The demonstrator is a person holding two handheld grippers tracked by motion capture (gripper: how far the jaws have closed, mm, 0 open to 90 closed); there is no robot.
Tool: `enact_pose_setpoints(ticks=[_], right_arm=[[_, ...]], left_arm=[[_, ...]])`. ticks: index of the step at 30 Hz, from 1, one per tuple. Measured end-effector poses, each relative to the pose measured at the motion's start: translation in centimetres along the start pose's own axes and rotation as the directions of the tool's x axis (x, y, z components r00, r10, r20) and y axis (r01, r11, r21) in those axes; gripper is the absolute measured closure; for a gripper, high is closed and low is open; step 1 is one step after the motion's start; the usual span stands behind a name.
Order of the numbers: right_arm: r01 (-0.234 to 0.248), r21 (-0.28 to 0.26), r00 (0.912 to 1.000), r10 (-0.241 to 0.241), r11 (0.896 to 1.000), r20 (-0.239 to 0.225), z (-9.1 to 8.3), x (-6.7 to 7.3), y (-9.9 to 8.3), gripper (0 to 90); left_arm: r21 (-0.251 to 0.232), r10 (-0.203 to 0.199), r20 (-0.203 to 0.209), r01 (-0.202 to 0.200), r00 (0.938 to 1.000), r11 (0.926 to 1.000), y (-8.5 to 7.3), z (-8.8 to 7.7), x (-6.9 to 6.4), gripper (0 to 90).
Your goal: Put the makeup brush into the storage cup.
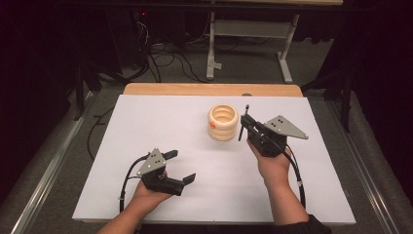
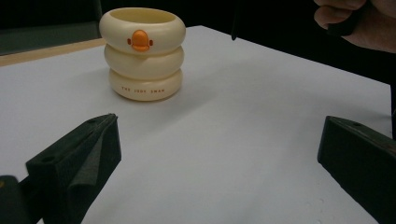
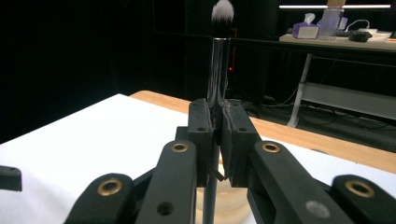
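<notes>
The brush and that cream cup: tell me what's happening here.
A person works at a white table with a hand-held gripper in each hand. The right hand-held gripper is shut on a makeup brush, held upright beside the cream ringed cup. The left hand-held gripper is open, away from the cup.

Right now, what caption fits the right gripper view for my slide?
Right gripper clamps a makeup brush upright, bristles up, above the white table.
</notes>
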State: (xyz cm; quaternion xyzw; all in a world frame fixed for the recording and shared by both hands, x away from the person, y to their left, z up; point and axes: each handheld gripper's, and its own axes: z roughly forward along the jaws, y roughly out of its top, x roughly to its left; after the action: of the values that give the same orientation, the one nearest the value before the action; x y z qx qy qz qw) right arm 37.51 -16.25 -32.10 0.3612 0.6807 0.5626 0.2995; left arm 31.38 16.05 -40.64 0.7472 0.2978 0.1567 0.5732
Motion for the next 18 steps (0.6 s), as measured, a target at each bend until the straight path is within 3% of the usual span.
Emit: enact_pose_setpoints(ticks=[18], right_arm=[[-0.002, -0.01, 0.9999, 0.002, 1.0, -0.014, 2.2, -0.1, 0.6, 85.8]], left_arm=[[0.003, -0.002, -0.027, 0.002, 0.9996, 1.0, -0.2, -0.4, 0.2, 0.3]])
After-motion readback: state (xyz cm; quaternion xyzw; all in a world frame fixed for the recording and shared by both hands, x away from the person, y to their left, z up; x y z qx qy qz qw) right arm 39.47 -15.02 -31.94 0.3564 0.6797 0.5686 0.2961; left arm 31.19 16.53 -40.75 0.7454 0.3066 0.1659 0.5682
